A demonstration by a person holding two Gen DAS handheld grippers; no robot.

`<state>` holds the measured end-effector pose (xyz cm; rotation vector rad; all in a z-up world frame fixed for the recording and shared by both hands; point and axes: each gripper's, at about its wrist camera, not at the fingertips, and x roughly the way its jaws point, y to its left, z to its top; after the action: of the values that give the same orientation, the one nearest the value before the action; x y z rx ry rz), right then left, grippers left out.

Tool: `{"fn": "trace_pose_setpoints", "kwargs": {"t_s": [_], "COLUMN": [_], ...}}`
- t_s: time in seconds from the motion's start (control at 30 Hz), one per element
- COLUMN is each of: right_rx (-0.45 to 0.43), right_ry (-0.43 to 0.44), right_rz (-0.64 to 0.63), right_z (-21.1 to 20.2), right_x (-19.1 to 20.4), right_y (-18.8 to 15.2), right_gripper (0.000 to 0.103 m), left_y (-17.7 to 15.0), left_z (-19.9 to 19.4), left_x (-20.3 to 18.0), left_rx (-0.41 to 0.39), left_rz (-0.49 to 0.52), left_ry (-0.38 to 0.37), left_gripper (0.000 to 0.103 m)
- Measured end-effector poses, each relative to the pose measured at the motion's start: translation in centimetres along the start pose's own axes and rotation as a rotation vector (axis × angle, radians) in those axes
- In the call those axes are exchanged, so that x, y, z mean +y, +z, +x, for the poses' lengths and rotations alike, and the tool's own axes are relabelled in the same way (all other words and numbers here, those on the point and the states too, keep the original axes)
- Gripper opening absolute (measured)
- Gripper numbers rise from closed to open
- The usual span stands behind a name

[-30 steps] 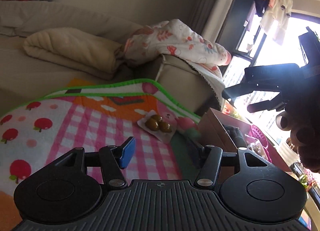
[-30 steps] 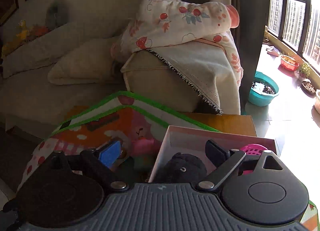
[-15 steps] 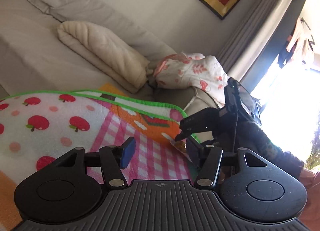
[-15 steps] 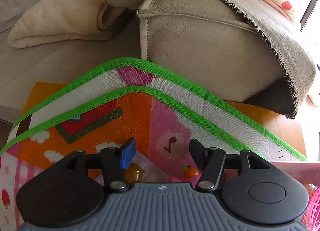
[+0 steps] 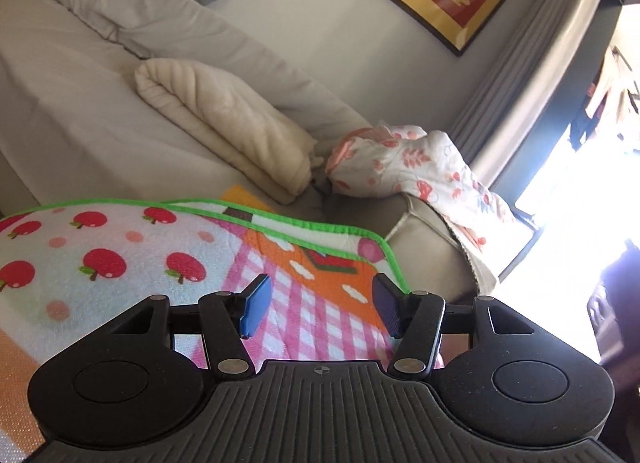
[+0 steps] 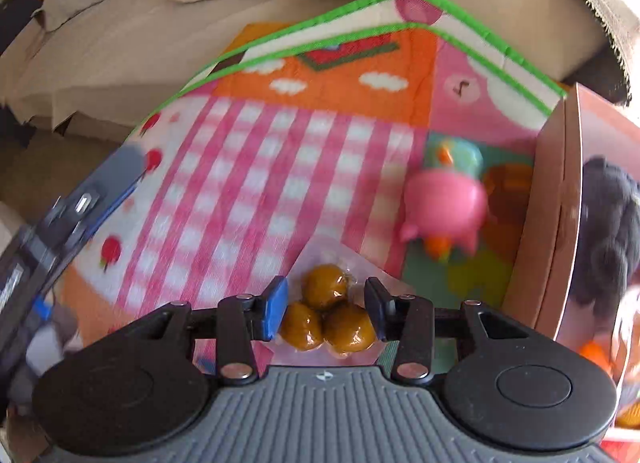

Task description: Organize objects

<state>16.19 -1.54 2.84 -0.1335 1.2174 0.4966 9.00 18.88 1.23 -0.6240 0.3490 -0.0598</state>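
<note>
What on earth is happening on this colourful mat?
A person is tidying up with two handheld grippers. The right gripper is open, its jaws either side of a clear packet of three brown glazed balls lying on the pink checked play mat. A pink toy pig lies beside the pink cardboard box. The left gripper hovers open and empty.

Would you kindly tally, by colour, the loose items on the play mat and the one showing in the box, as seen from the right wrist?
Brown balls in the clear packet, between the open right tongs: 3
Pink toy: 1
Teal toy behind it: 1
Dark plush in the box: 1
Total: 6
</note>
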Motion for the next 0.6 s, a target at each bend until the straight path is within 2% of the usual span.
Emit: {"fn": "trace_pose_setpoints", "kwargs": {"t_s": [0.07, 0.13, 0.2, 0.27, 0.33, 0.4, 0.5, 0.6], "right_rx": [-0.015, -0.046, -0.126, -0.236, -0.338, -0.443, -0.558, -0.596], "right_ry": [0.004, -0.006, -0.042, -0.101, -0.155, -0.233, -0.344, -0.328], "right_rz": [-0.057, -0.087, -0.110, -0.123, -0.105, -0.088, -0.086, -0.023], "right_z": [-1.3, -2.4, -4.0, -5.8, -7.3, -8.1, -8.3, -8.1], "right_x": [0.6, 0.5, 0.0, -0.9, -2.2, -3.6, -4.8, -6.4], "right_y": [-3.5, -6.4, -8.7, -10.6, -12.3, -14.3, -16.9, -19.3], "right_gripper": [0.043, 0.043, 0.044, 0.059, 0.073, 0.077, 0.086, 0.088], "left_y": [-0.2, -0.9, -1.6, -2.2, -2.1, -1.8, -0.9, -0.4], "left_z": [0.7, 2.0, 2.9, 4.0, 5.2, 6.6, 8.8, 11.3], "left_x": [-1.0, -2.8, -4.6, -6.0, -6.9, -7.7, -8.6, -9.2], "left_rx": [0.071, 0.193, 0.284, 0.357, 0.408, 0.433, 0.412, 0.425], "left_rz": [0.040, 0.116, 0.180, 0.181, 0.121, 0.041, -0.014, -0.070], "left_ry": [-0.022, -0.068, -0.120, -0.156, -0.169, -0.150, -0.070, -0.003], "left_gripper": [0.061, 0.061, 0.061, 0.061, 0.061, 0.061, 0.061, 0.061]}}
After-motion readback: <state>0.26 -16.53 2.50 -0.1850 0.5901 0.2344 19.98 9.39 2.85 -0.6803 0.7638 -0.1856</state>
